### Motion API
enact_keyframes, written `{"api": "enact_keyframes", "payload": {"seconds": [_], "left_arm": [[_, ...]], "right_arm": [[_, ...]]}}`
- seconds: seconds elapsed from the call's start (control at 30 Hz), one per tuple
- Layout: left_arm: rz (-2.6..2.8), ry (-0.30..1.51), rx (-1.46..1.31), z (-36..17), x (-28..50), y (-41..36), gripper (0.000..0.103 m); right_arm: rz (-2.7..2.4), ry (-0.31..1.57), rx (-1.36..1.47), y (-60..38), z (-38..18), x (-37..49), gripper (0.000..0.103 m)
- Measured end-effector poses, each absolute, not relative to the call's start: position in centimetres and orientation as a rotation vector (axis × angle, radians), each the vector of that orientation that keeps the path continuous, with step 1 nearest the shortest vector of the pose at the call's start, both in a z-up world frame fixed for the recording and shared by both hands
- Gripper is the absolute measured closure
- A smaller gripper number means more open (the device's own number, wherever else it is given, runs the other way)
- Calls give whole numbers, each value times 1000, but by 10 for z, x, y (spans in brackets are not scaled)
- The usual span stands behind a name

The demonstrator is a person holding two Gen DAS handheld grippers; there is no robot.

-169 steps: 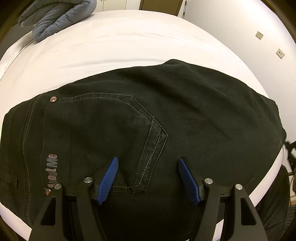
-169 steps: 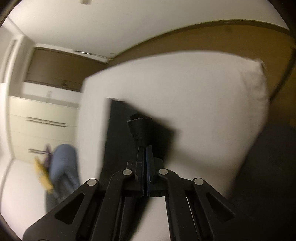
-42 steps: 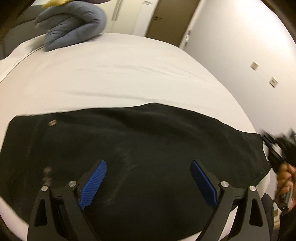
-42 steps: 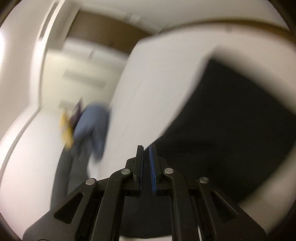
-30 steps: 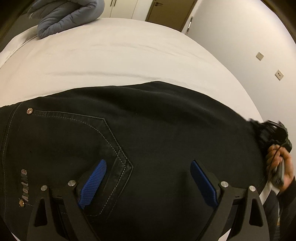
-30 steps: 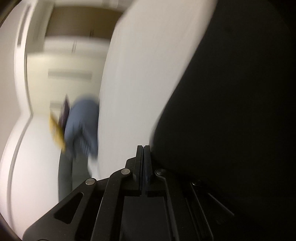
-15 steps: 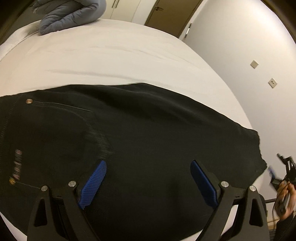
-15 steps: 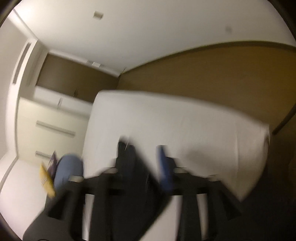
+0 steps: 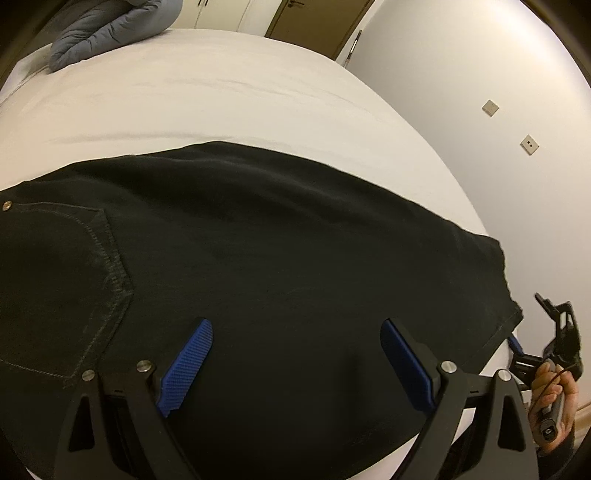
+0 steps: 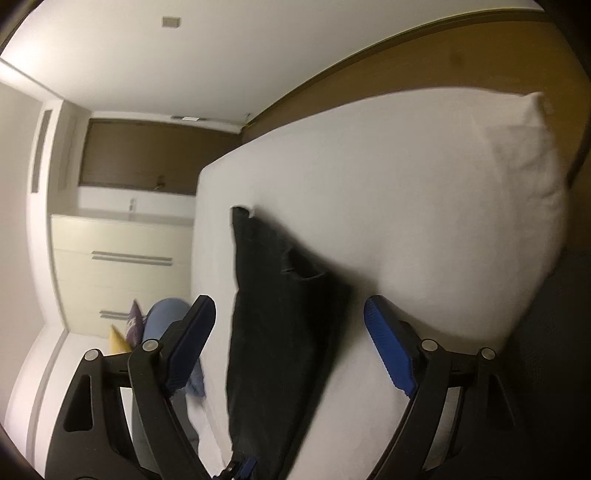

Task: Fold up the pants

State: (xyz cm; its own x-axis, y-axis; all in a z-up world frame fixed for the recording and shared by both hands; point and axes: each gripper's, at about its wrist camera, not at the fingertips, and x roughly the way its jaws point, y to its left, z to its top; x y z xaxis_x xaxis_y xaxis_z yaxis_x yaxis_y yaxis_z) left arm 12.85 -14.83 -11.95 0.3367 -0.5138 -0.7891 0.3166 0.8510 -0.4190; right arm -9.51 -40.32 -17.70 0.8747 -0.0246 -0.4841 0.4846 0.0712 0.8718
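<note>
the left gripper (image 9: 295, 354) hangs with its blue pads spread wide and empty just above the black pants (image 9: 280, 236), which lie flat across the near edge of the white bed (image 9: 229, 92). the right gripper (image 10: 290, 325) is also parted, with nothing pinched; the pants' end lies beyond its gap. no readable writing shows, only a stitched back pocket (image 9: 55, 280) and a rivet. the left view alone shows the person's hand (image 9: 554, 398) holding the other gripper, and a grey quilt (image 9: 110, 29); the right view alone shows a pillow (image 10: 524, 147) and drawers (image 10: 122, 258)
</note>
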Motion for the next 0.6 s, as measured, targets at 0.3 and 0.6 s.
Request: {"api": "enact_keyframes", "payload": {"seconds": [0.3,0.6], "left_arm": [[-601,1099,-196,-117,133,-171,10],[-560,1115,-142,-131,141,-172,36]], "right_arm": [[-329,330,1523,-472,-190,-107,68],[-351,333,1515,-468,-209,-100,96]]}}
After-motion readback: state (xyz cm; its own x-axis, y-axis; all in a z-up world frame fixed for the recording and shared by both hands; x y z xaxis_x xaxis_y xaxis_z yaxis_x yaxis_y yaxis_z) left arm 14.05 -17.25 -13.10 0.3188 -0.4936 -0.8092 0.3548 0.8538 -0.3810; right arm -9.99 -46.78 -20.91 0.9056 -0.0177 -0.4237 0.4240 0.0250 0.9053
